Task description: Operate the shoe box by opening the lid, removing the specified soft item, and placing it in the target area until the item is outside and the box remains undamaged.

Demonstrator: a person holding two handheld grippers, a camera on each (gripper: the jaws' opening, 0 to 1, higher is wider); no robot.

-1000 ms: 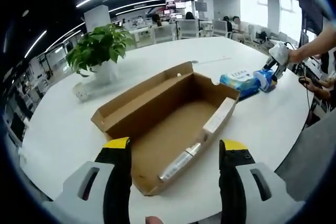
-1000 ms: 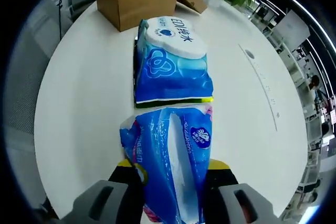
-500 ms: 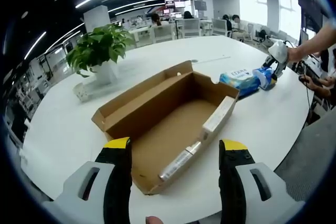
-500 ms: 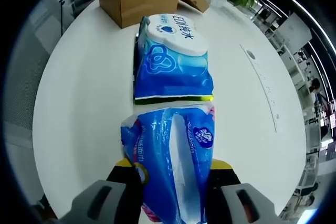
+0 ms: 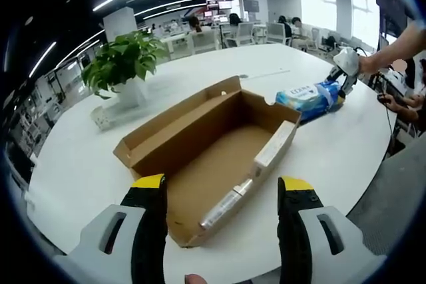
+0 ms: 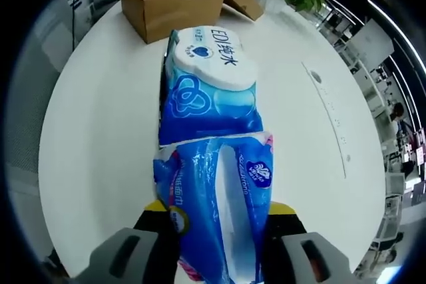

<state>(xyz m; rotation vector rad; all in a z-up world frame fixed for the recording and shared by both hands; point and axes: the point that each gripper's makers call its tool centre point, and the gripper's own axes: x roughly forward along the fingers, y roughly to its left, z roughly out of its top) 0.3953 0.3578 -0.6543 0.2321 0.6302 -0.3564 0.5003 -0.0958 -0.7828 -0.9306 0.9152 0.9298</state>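
Note:
An open brown cardboard shoe box point(image 5: 213, 157) lies on the white table, its lid flap folded back on the left. My left gripper point(image 5: 223, 197) stands open just in front of it, nothing between its yellow-tipped jaws. Inside the box a small white carton point(image 5: 274, 145) leans on the right wall and a silvery tube point(image 5: 226, 207) lies near the front. My right gripper point(image 6: 216, 221) is shut on a blue soft tissue pack point(image 6: 216, 211). A blue wet-wipes pack point(image 6: 206, 88) lies just ahead, touching it. In the left gripper view that pack point(image 5: 306, 96) sits right of the box, with the right gripper point(image 5: 346, 71) beside it.
A potted green plant point(image 5: 126, 64) stands behind the box, next to a white power strip point(image 5: 106, 116). The round white table point(image 5: 66, 164) has bare room left of the box. Office chairs and desks lie beyond. The shoe box point(image 6: 170, 1) is far ahead in the right gripper view.
My right gripper has pushed the held tissue pack forward against the wet-wipes pack, closing the gap between them. The left gripper and box have stayed put.

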